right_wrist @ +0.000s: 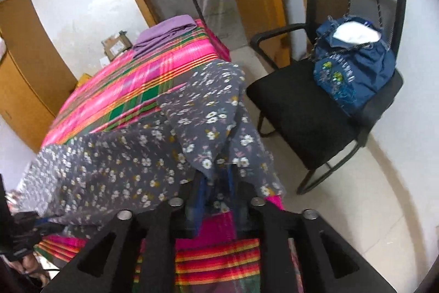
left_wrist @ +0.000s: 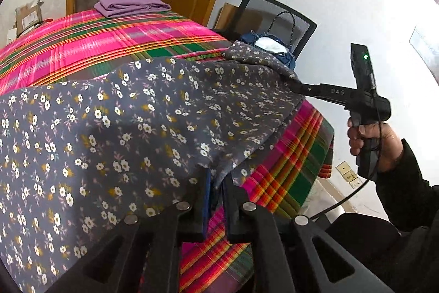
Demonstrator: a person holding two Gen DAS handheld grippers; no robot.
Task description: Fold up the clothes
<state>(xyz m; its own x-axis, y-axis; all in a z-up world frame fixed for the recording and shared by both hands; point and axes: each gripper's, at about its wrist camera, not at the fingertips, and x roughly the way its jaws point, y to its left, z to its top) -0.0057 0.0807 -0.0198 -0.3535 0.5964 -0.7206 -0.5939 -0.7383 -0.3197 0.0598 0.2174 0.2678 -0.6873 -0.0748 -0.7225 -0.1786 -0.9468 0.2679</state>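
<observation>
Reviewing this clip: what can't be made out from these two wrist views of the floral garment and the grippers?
- Left wrist view: the floral garment runs off the left edge, so its shape is unknown.
- Left wrist view: the right gripper has its tips buried in cloth.
- Right wrist view: motion blur smears the fabric between its fingers; pad contact unclear.
- Left gripper: the hem hangs between the fingers; grip uncertain.
- Blue bag: white contents unidentifiable.

The right tongs (left_wrist: 295,85) are matte black, pistol-shaped, with a small green light, a thin black cable and 4 silver screws on the arms. The person's sleeve (left_wrist: 411,183) is black.
</observation>
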